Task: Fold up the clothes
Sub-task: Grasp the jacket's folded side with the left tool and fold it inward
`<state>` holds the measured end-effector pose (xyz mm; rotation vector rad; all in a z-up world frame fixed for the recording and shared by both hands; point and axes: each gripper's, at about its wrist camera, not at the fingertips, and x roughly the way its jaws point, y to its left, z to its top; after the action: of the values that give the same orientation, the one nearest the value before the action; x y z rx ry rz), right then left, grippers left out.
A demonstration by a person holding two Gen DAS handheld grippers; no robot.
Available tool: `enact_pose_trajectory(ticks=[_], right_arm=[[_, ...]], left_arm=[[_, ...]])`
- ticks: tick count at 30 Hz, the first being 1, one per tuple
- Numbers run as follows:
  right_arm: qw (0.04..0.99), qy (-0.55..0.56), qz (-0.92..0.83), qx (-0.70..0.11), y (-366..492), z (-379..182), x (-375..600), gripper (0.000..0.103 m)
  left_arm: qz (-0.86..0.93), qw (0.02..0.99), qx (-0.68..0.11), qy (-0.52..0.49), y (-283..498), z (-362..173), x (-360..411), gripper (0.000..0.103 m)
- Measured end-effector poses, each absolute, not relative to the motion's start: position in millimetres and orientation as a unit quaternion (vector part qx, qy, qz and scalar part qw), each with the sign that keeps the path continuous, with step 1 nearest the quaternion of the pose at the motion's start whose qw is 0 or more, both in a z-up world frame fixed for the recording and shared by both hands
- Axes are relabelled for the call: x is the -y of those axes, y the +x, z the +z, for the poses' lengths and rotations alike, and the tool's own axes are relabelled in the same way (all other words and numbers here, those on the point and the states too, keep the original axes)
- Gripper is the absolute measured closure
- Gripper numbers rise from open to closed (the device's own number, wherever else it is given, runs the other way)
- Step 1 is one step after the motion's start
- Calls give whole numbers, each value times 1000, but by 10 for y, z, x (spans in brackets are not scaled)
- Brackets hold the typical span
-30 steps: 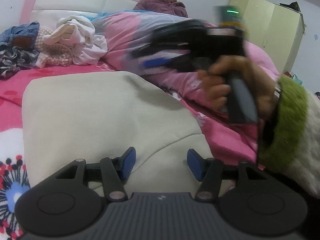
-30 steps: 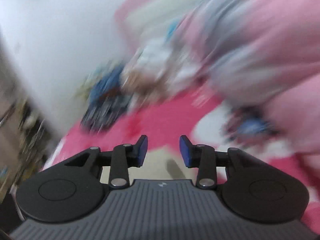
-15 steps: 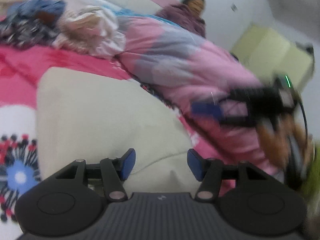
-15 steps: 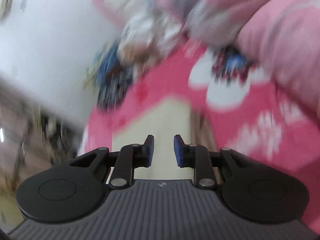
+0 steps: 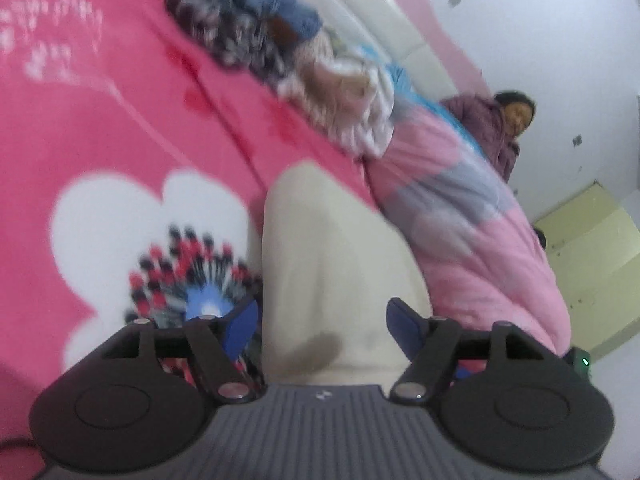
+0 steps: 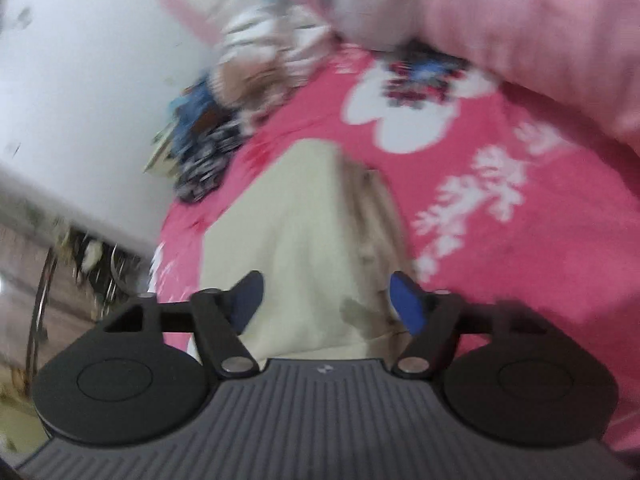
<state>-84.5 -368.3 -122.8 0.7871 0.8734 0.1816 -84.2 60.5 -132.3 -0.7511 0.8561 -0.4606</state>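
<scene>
A cream folded garment (image 5: pixel 332 264) lies on the pink flowered bedsheet (image 5: pixel 120 120). My left gripper (image 5: pixel 322 330) is open, its blue pads either side of the garment's near end, close above it. In the right wrist view the same garment (image 6: pixel 296 232) lies ahead, with layered edges on its right side. My right gripper (image 6: pixel 326 300) is open, its pads either side of the garment's near end. Both views are blurred.
A pile of unfolded clothes (image 5: pixel 280 48) lies by the pink headboard, also seen in the right wrist view (image 6: pixel 224 120). A pink quilt (image 5: pixel 460 208) covers a seated person (image 5: pixel 508 124) on the right. A yellow cabinet (image 5: pixel 592 264) stands beyond. The bed's left edge drops to the floor (image 6: pixel 60 280).
Both grippers tilted and swung down over the garment's near end. The right gripper narrowed half a second ago and has opened wide. The right hand has dropped out of the left view.
</scene>
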Motion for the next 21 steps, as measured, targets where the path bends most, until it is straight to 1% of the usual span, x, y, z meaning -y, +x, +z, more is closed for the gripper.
enact_pose_trajectory(ticks=[1,2,6,7,13,15,19,21], right_arm=[[821,385,79,-414,-803,-1318,3736,25],[812,400,77,-418,-759,-1407,3765,23],[776,441,67,-446,-702,-1741,3746,21],[771,444,76,-450,-728,-1758,3704,18],[726,450,122,-505,-968,-1852,3414,18],[743,425,124,-502,-1029,-1826,3319,18],[746,406,125,-513,-967,-1839,3211,17],[741,417,128,-510,-991,-1819,3214,18]], left_arm=[[-219,810,-411,-356,-832,-1387,-567,31],[-225,801,-418,-364,-862,-1462,-531,30],[-241,771,-449,-382,-791,-1746,-380,31],[-244,763,-453,-391,-811,-1806,-366,31],[-250,727,-458,-446,-881,-2003,-469,31],[-260,712,-471,-453,-906,-2063,-460,34],[-271,695,-479,-462,-930,-2116,-447,34],[-275,689,-481,-467,-937,-2132,-442,38]])
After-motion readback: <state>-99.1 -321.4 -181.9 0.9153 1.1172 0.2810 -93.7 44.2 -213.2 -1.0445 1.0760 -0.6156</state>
